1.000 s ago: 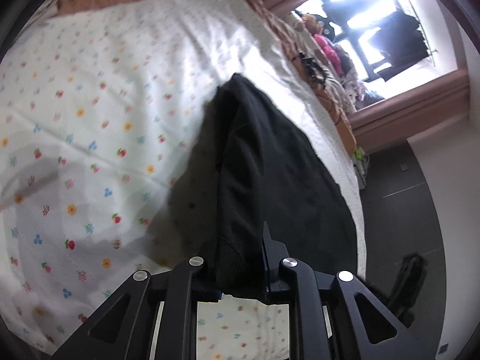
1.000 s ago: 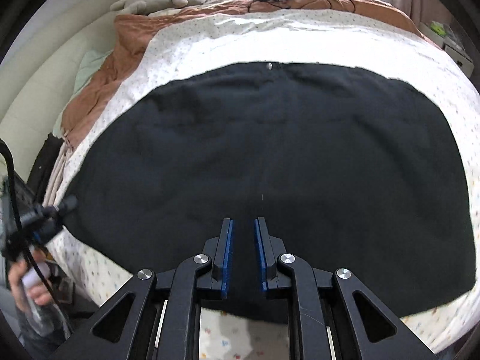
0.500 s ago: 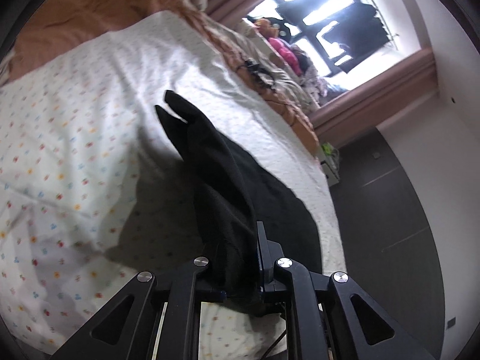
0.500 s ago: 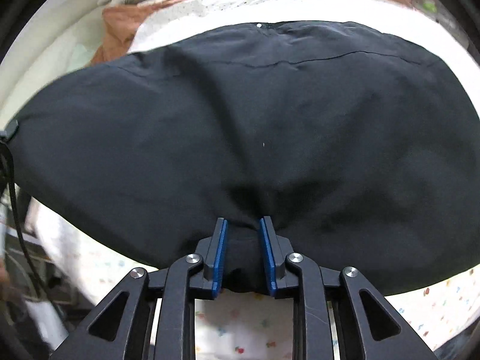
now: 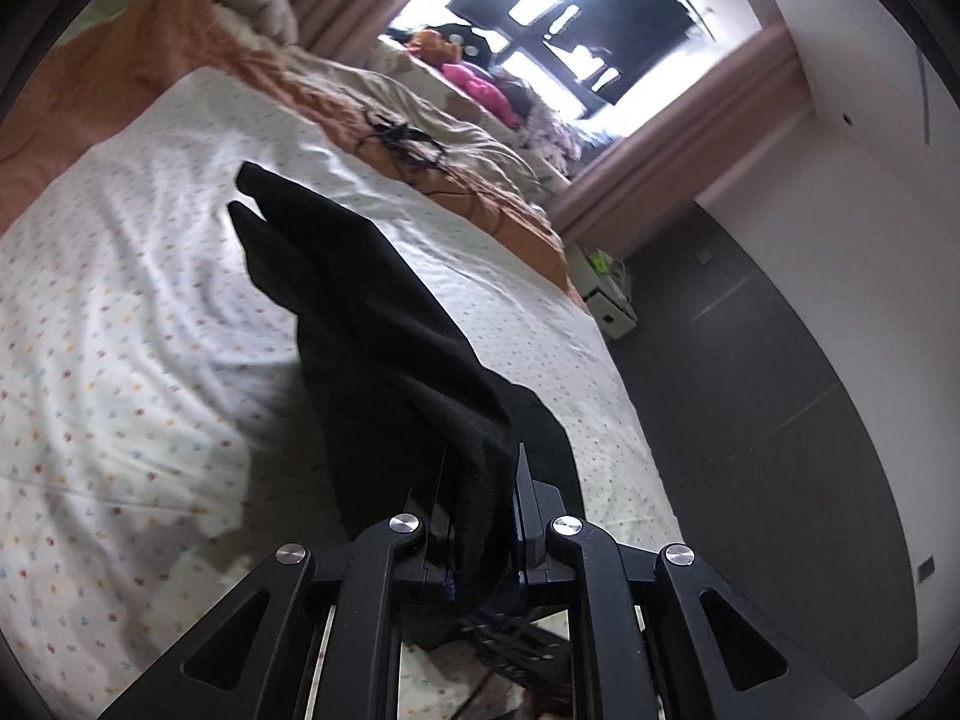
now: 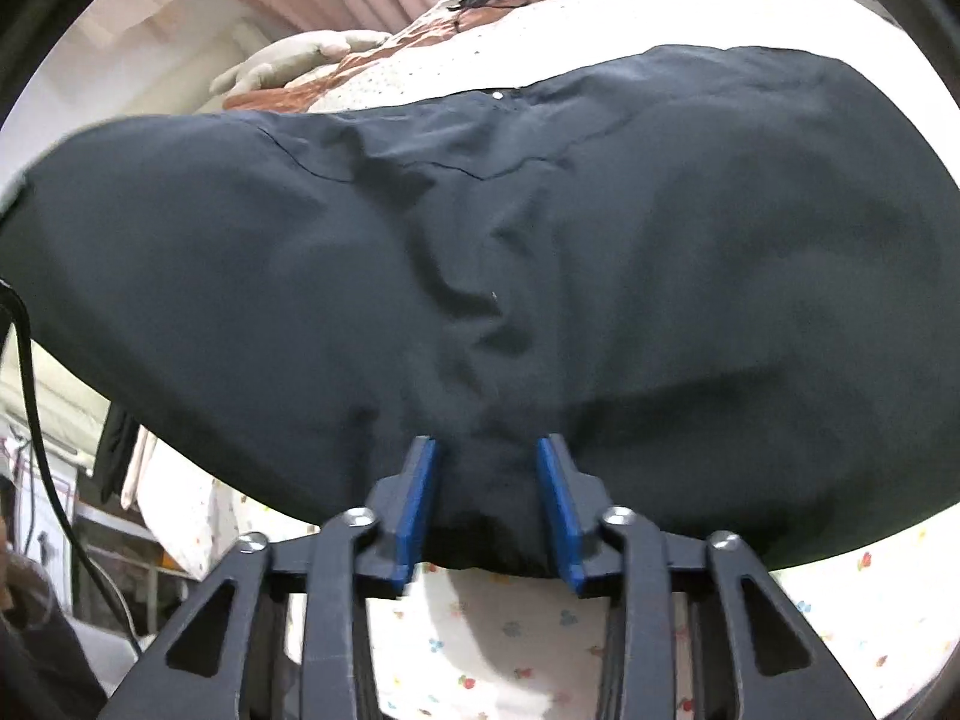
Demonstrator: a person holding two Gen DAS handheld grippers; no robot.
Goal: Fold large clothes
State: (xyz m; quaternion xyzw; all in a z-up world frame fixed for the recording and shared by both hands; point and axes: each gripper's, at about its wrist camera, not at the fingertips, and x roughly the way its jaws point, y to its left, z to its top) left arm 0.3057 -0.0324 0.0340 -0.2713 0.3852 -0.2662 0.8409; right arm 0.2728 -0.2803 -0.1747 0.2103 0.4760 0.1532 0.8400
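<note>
**Both hand-held grippers clamped on black garment over bed**

Left hand-held gripper (image 5: 480, 480): jaws narrow, pinched on a bunched edge of the black garment (image 5: 372, 324). Cloth runs up and away from the jaws as a raised ridge, its far corners ending in two points over the bedsheet (image 5: 120, 312) (white, small coloured print). Shadow falls on the sheet left of the ridge.

Right hand-held gripper (image 6: 487, 480): blue pads (image 6: 416, 504) set a bit apart with a thick gather of the same black garment (image 6: 540, 240) wedged between them, so it is gripping fabric. Garment spreads wide across this view, lifted at the near hem, wrinkles fanning from the grip; printed bedsheet (image 6: 498, 630) shows under the hem.

Background: orange blanket (image 5: 150, 42) at the bed's far end, beige quilt (image 5: 420, 114) with a dark tangled cord on it, bright window (image 5: 540, 18), dark floor (image 5: 750, 420) right of the bed. A plush toy (image 6: 294, 60) lies on the blanket (right view).
</note>
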